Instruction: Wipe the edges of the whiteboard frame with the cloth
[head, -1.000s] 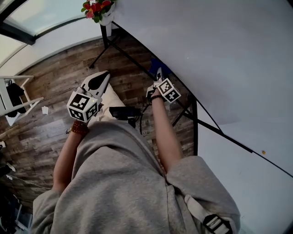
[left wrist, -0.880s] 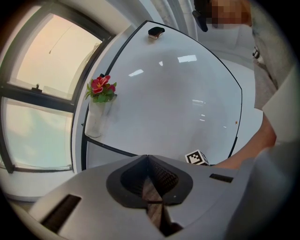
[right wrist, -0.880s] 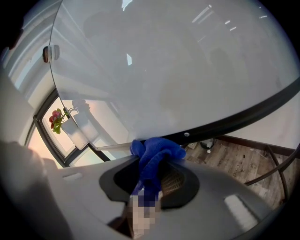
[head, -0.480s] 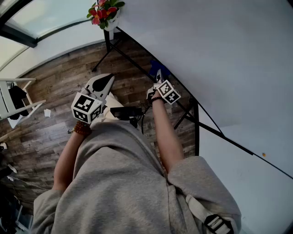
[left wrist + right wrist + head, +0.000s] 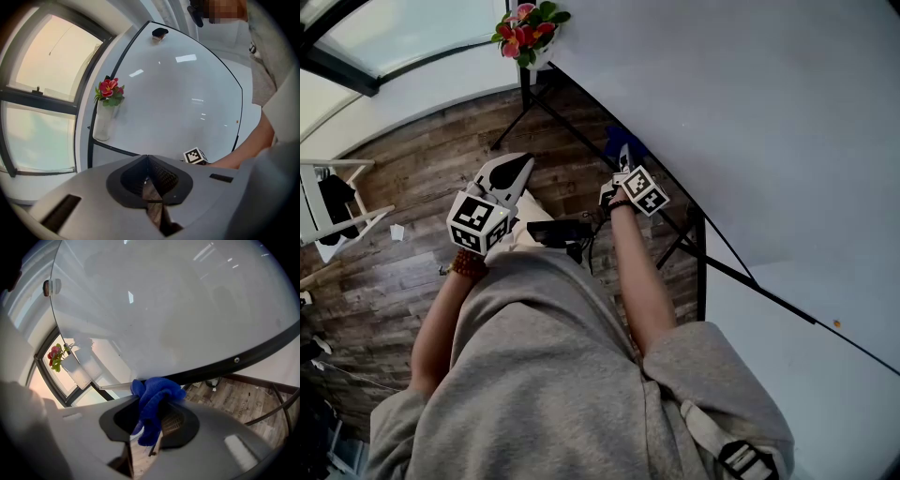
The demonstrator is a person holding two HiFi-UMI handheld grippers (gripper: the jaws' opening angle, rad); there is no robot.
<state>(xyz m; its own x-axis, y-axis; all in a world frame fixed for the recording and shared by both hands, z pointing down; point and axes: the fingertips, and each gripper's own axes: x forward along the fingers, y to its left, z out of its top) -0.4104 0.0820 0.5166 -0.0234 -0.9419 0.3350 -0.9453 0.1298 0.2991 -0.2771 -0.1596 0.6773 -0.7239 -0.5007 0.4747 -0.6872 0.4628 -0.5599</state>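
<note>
The whiteboard (image 5: 741,112) stands at the right with a thin black frame (image 5: 675,192) along its lower edge. My right gripper (image 5: 623,159) is shut on a blue cloth (image 5: 152,404), and the cloth presses against the frame's bottom edge (image 5: 243,357). The cloth (image 5: 623,141) peeks out blue past the marker cube in the head view. My left gripper (image 5: 508,169) hangs away from the board over the floor, jaws shut with nothing between them (image 5: 149,176).
A white vase of red flowers (image 5: 530,28) sits at the board's far corner. Black stand legs (image 5: 689,234) run under the board. A white rack (image 5: 328,202) stands at the left on the wooden floor (image 5: 384,272). An eraser (image 5: 159,33) clings to the board's top.
The view has shifted slightly, so the flowers sit further right. Both grippers hold nearly the same places, the right one still at the frame.
</note>
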